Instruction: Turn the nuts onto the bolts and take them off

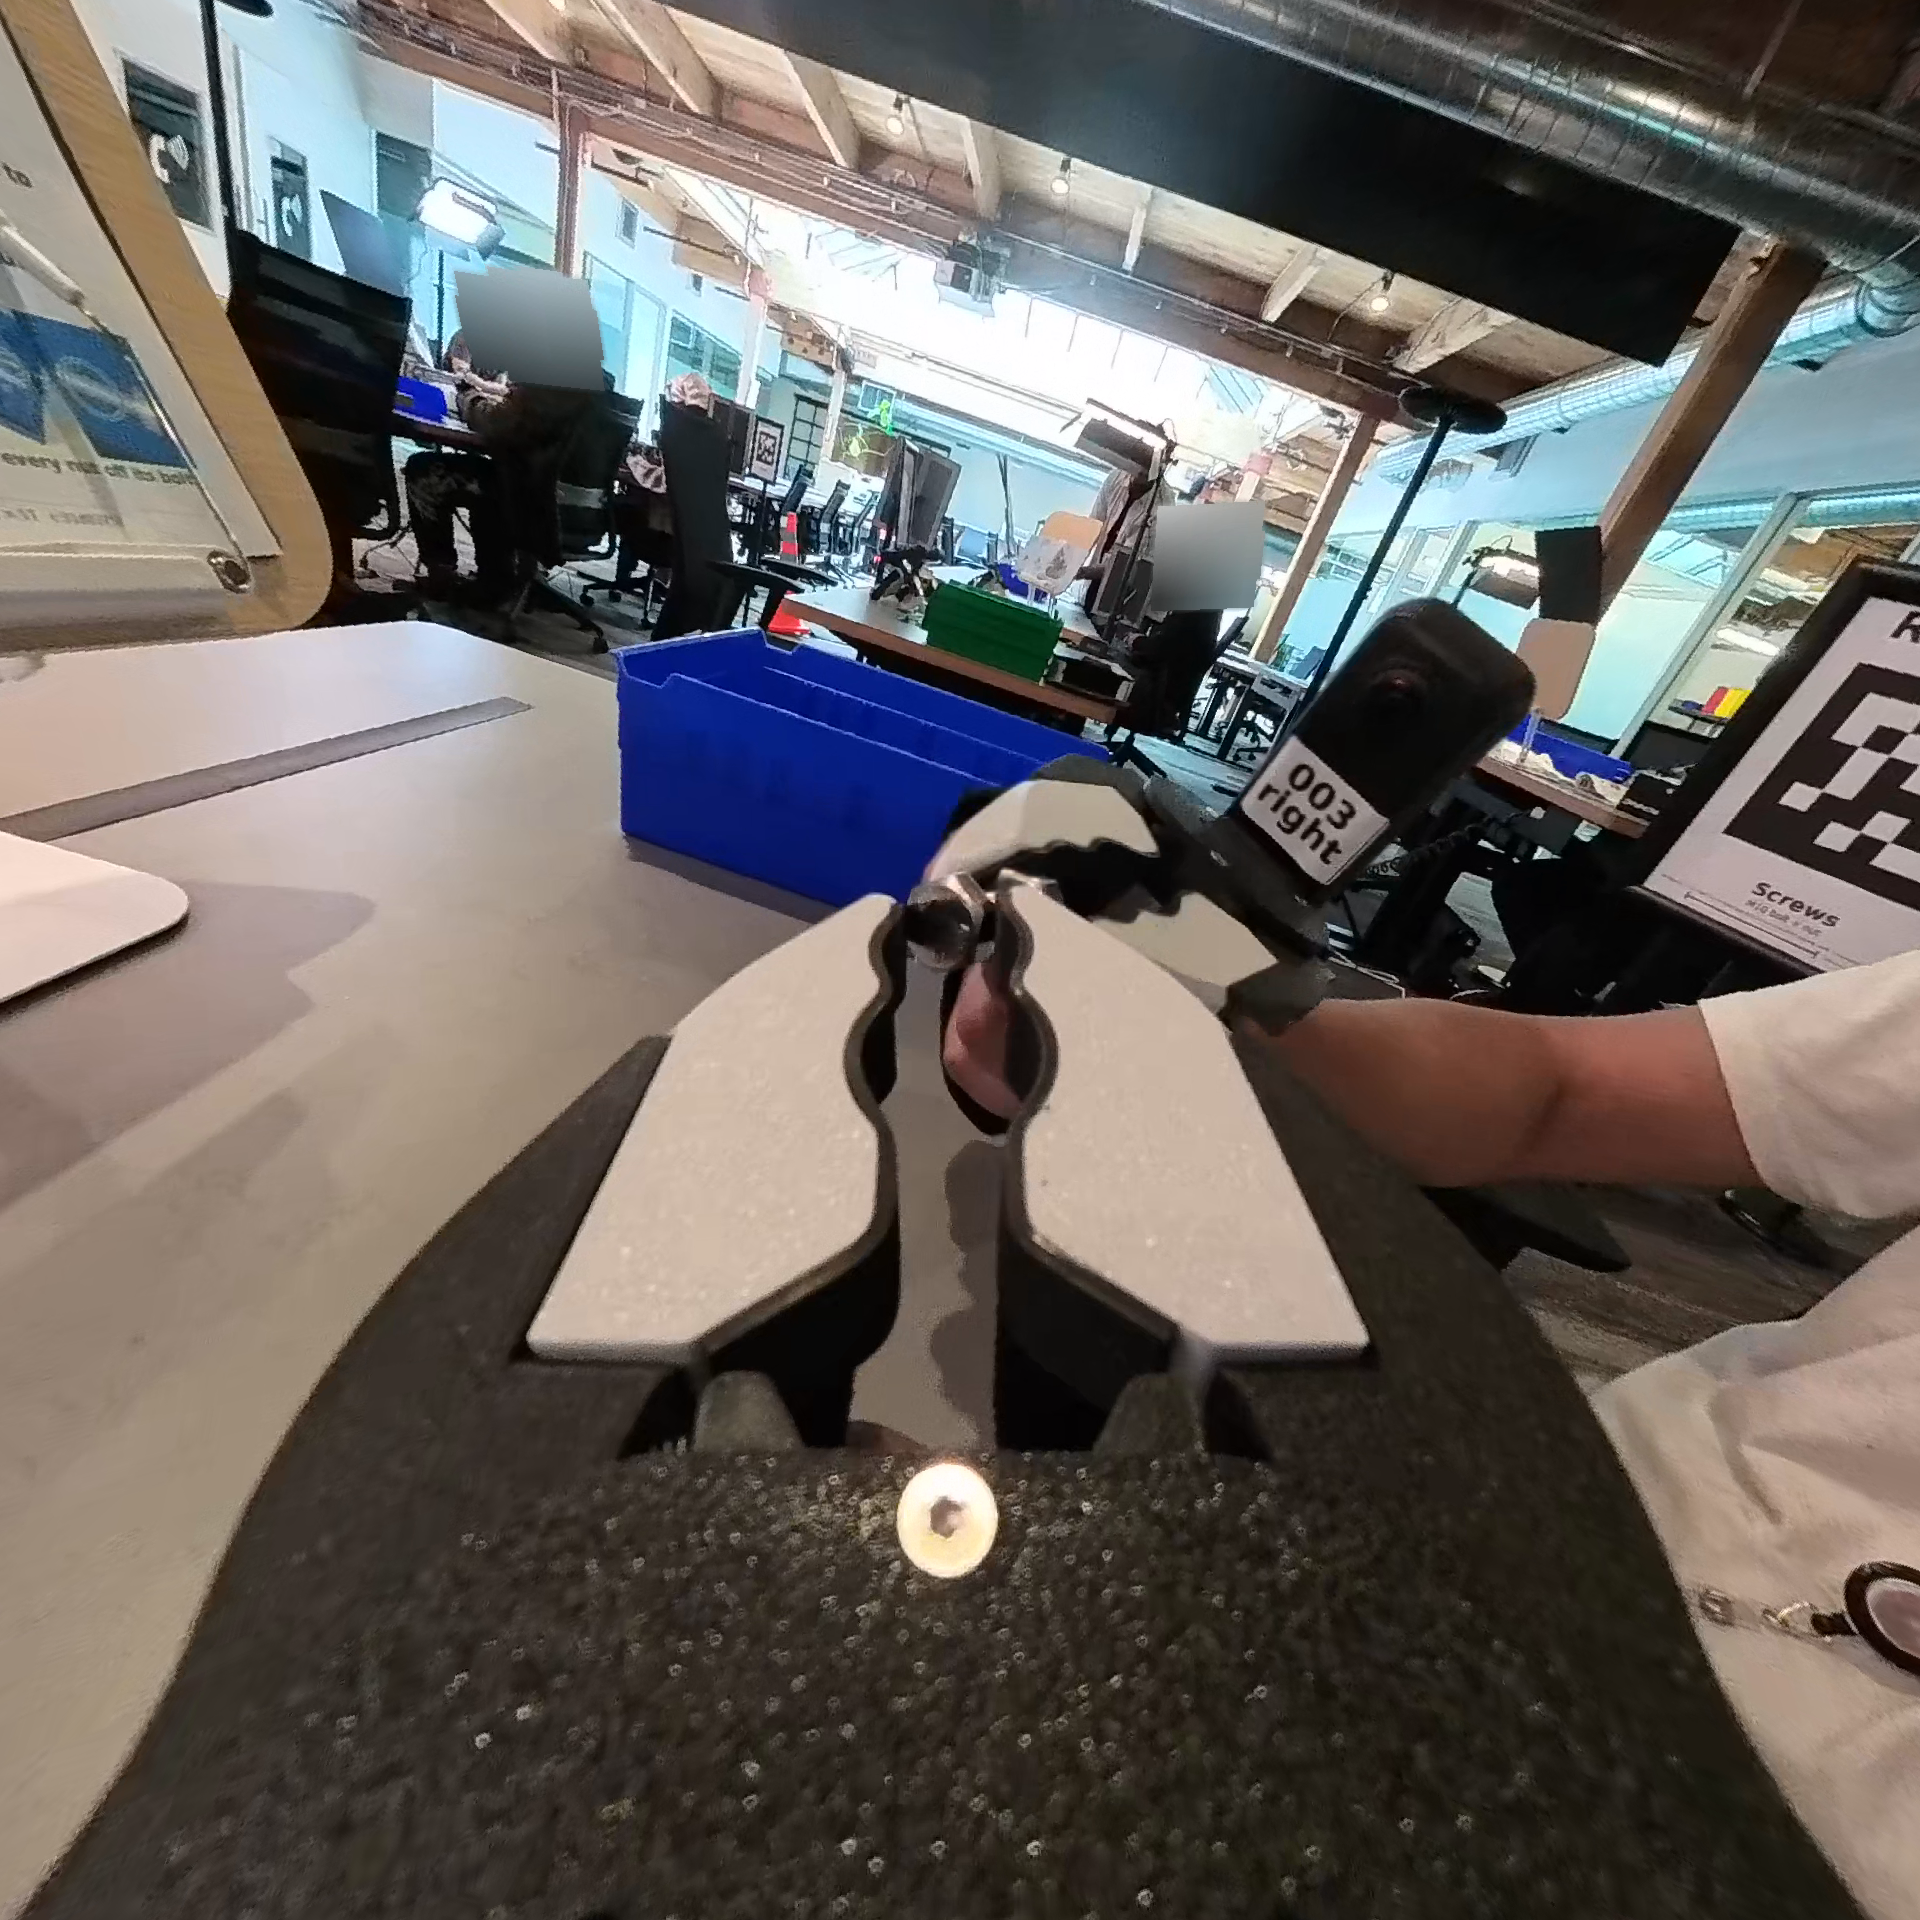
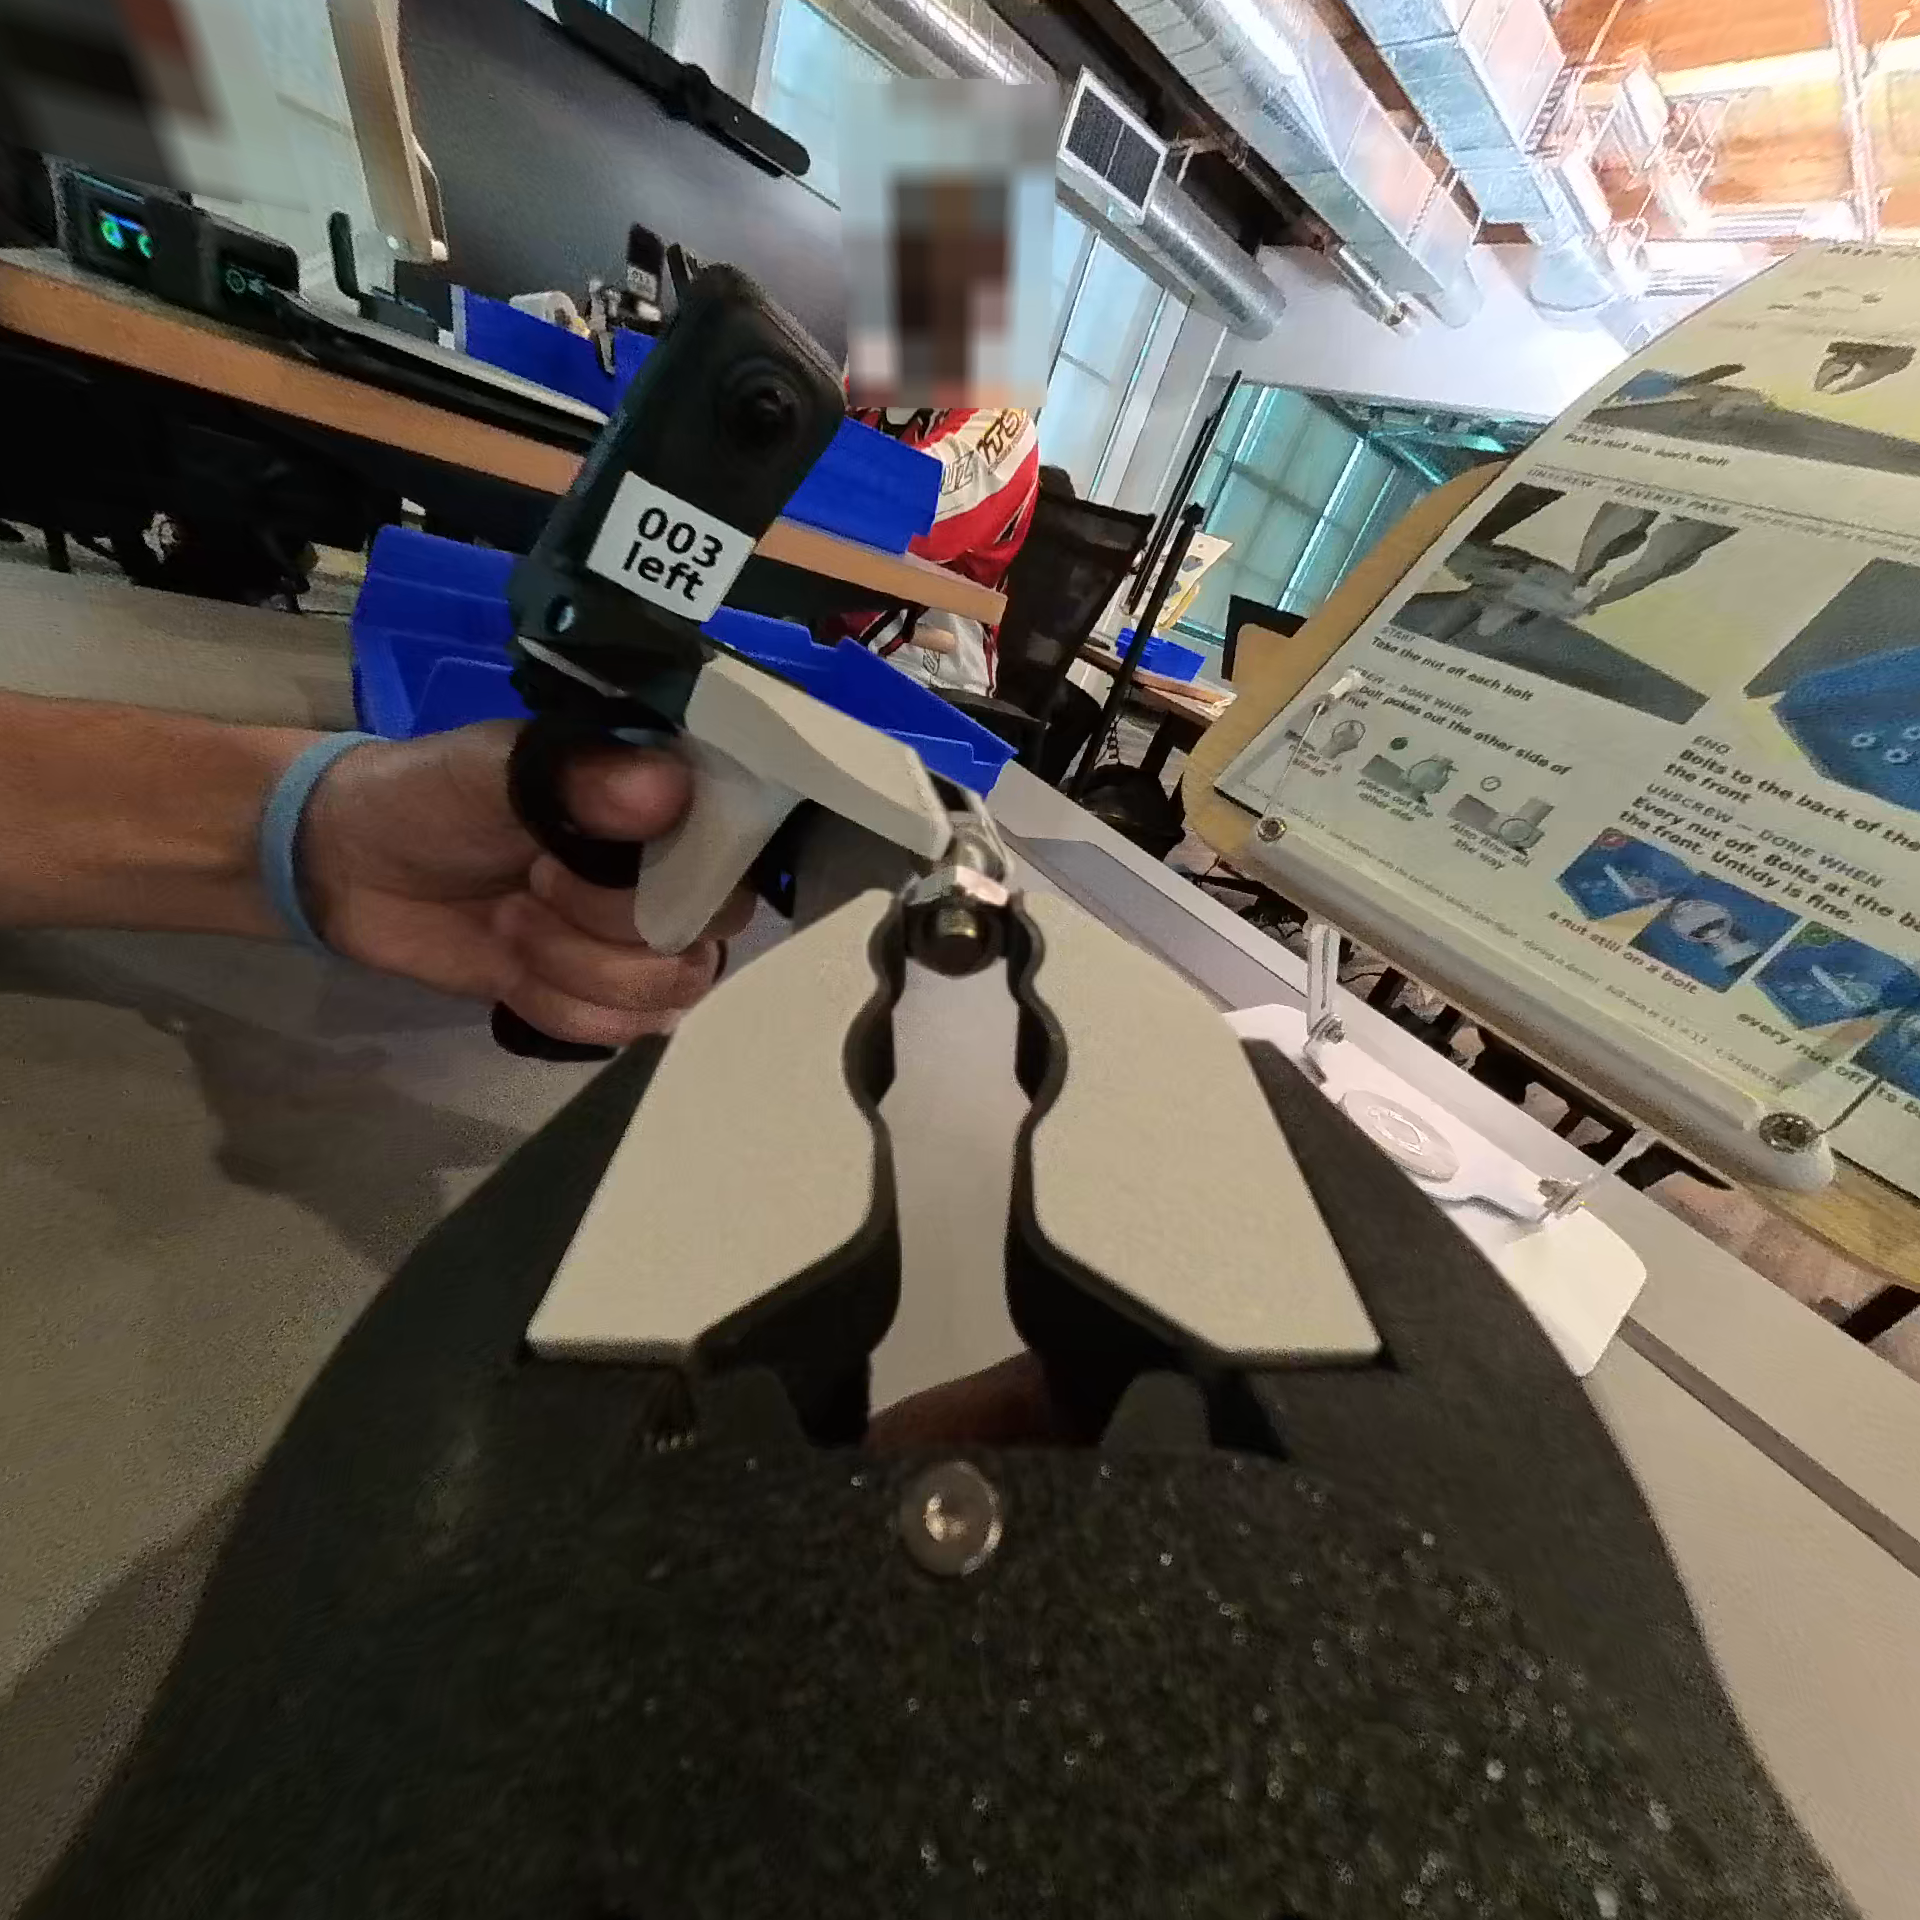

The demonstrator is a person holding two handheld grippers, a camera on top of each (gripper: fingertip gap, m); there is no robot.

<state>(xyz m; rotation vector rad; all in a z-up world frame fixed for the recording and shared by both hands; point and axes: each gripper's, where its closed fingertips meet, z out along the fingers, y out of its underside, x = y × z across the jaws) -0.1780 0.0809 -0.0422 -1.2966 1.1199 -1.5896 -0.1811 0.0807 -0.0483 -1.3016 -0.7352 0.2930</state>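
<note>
Both grippers meet in the air above the grey table (image 1: 312, 935). My left gripper (image 1: 940, 925) is shut on the rounded head end of a silver bolt (image 1: 932, 928). My right gripper (image 2: 948, 930) is shut on the hex nut (image 2: 932, 894), which sits on the bolt's thread; the bolt's tip (image 2: 954, 940) shows between its fingertips. In the left wrist view the right gripper (image 1: 1003, 883) comes in from the right and touches the nut (image 1: 971, 890). In the right wrist view the left gripper (image 2: 961, 836) comes in from the left. A hand holds each gripper.
A blue bin (image 1: 810, 769) stands on the table behind the grippers; it also shows in the right wrist view (image 2: 436, 644). An instruction board (image 2: 1610, 727) on a white stand (image 2: 1507, 1226) stands to the side. A black-and-white marker sign (image 1: 1829, 758) is at the right. People sit at desks beyond. Less than 4 cm separates the two grippers' tips.
</note>
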